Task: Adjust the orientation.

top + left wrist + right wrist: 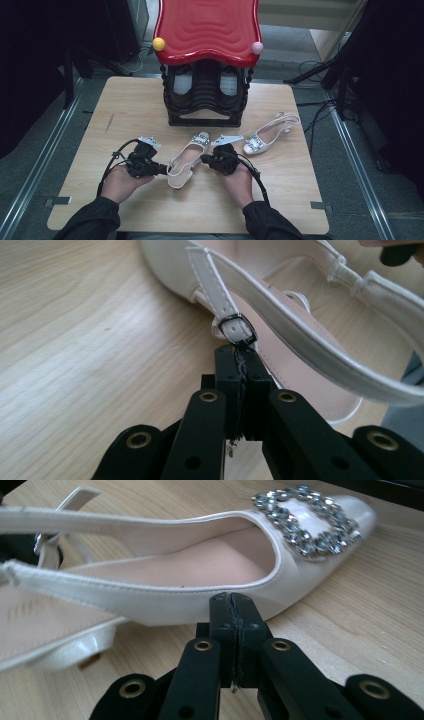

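Note:
A white slingback shoe (186, 159) with a crystal buckle (306, 524) lies on the wooden table (125, 110) between my two grippers. My left gripper (164, 170) is shut, and its tips (239, 349) touch the small metal strap buckle (238, 329) at the shoe's heel end (300, 335). Nothing shows between its jaws. My right gripper (204, 159) is also shut, its tips (231, 597) resting against the shoe's side wall (200, 600) just behind the toe. A second matching shoe (267, 134) lies to the right.
A black shoe rack (204, 97) with a glossy red top (207, 27) stands at the table's far middle and holds dark shoes. Bare tabletop lies to the left and along the front edge. Metal rails (42, 160) run along both sides of the table.

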`<state>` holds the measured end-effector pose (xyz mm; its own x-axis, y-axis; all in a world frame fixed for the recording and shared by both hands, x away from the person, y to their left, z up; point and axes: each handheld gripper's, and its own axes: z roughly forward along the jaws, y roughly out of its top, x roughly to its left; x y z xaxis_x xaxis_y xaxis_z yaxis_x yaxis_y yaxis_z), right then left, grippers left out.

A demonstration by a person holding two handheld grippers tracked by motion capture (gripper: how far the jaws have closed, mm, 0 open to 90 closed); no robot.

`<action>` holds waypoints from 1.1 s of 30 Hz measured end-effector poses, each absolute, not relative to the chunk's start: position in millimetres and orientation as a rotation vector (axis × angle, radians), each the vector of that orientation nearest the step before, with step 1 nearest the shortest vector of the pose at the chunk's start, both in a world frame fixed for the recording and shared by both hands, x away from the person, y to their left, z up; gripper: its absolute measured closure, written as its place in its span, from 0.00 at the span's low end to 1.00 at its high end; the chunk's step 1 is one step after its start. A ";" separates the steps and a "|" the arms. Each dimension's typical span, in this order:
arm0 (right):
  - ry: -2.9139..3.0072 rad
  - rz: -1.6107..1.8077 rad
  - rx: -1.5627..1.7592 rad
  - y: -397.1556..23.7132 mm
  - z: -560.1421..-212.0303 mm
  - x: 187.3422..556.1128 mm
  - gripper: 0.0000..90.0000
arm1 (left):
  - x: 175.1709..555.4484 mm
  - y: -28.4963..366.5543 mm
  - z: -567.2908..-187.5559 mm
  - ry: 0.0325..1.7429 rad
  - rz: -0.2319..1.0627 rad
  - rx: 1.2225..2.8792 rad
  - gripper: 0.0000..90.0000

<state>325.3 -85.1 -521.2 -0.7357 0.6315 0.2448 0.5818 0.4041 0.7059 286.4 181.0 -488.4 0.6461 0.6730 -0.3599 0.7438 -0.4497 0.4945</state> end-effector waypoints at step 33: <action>2.573 1.310 1.078 -109.1 -495.0 329.2 0.64 | 297.4 212.0 -475.5 1.126 -0.080 2.099 0.47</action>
<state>329.2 -109.1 -495.0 -0.7539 0.6087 0.2473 0.5582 0.3949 0.7297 297.4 212.0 -475.5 0.6127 0.6951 -0.3759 0.7412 -0.3404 0.5786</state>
